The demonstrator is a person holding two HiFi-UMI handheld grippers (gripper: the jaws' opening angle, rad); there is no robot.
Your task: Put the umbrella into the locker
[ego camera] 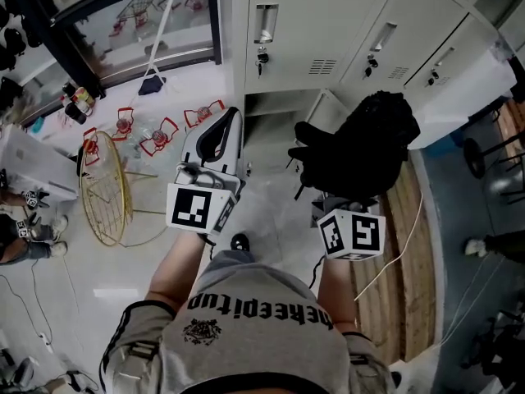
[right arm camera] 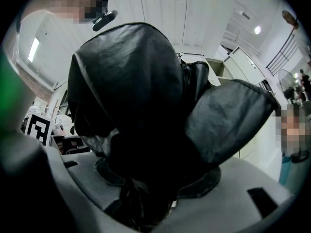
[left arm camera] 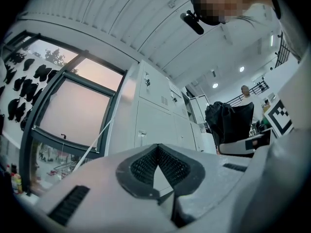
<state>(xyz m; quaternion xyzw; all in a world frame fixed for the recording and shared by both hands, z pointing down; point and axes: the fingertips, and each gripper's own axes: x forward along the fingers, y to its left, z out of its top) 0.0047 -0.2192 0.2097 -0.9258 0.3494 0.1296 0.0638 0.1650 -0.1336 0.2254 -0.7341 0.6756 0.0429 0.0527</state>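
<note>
The umbrella point(ego camera: 361, 150) is black all over, with dull grey shine where light hits the cloth. The lockers point(ego camera: 328, 31) are pale grey. The left gripper point(ego camera: 225, 120) has whitish-grey fingers point(left arm camera: 87, 188) with black bumpy pads point(left arm camera: 143, 166). The marker cubes point(ego camera: 197, 208) are white with black squares. The floor point(ego camera: 271, 212) is shiny white-grey, and the planks point(ego camera: 406, 245) are brown wood. The person's shirt point(ego camera: 254, 343) is grey with black letters. A round wire frame point(ego camera: 102, 191) is yellow. Small wire stands point(ego camera: 160, 138) are red. The window point(left arm camera: 63, 115) shows pink sky.
</note>
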